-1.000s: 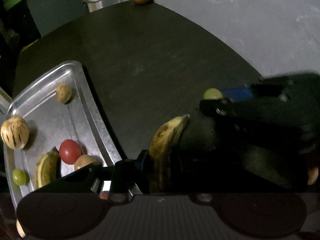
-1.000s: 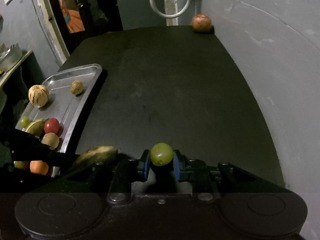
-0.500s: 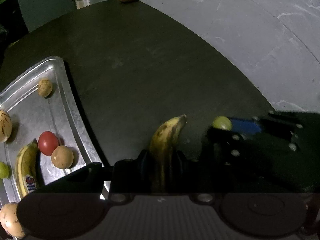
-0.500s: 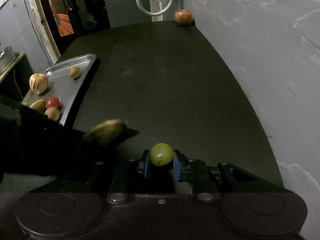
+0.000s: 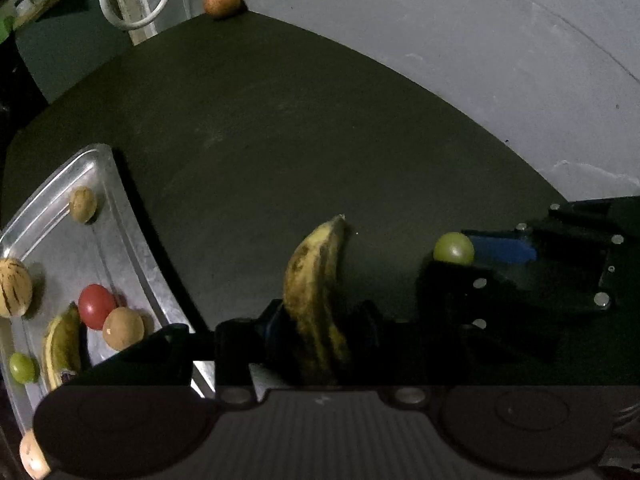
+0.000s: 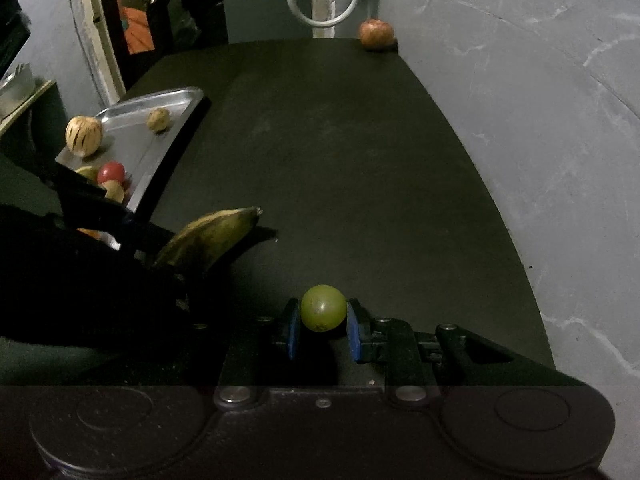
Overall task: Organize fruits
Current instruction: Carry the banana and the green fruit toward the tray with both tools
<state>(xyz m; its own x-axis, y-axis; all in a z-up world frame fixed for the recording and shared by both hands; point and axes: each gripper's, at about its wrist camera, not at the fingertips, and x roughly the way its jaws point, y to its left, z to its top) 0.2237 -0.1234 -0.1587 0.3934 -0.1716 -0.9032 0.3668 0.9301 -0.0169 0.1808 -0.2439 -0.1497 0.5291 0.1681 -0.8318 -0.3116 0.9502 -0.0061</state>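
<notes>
Left gripper (image 5: 320,330): jaws opening around the banana (image 5: 314,300); let it settle on the table (image 5: 280,140) before withdrawing. Right gripper (image 6: 322,330): jaws pinching a grape (image 6: 323,307).

Two bananas: spotted banana (image 5: 316,300) on the dark table (image 5: 280,140), small banana (image 5: 60,346) on the metal tray (image 5: 120,216). Two green grapes (image 5: 454,248) (image 5: 22,367). One red tomato (image 5: 95,306). One striped melon (image 5: 14,286). One reddish apple (image 5: 221,0) at table's far edge. Two tan round fruits (image 5: 83,204) (image 5: 123,328), kind unclear. Two grippers (image 5: 320,328) (image 6: 320,326).
</notes>
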